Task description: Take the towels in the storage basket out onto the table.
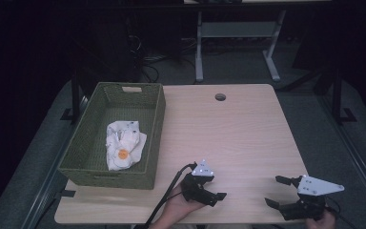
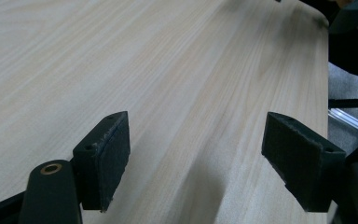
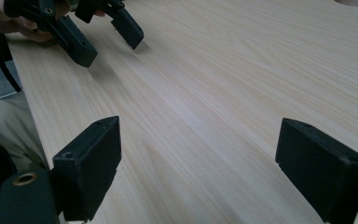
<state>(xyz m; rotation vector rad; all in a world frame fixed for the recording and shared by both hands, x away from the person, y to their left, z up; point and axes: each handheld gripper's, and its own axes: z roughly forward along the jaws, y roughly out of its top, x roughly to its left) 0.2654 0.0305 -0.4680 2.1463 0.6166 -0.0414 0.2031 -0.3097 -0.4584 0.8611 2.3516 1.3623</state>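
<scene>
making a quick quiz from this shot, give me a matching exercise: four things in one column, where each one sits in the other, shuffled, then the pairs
Things:
1. crumpled cloth
2. green basket
3. round hole
4. right gripper

Places:
A. far middle of the table top
B. near right corner of the table, jaws wide apart
C. inside the woven container
D. left side of the table

Pairs: 1-C, 2-D, 3-A, 4-B
</scene>
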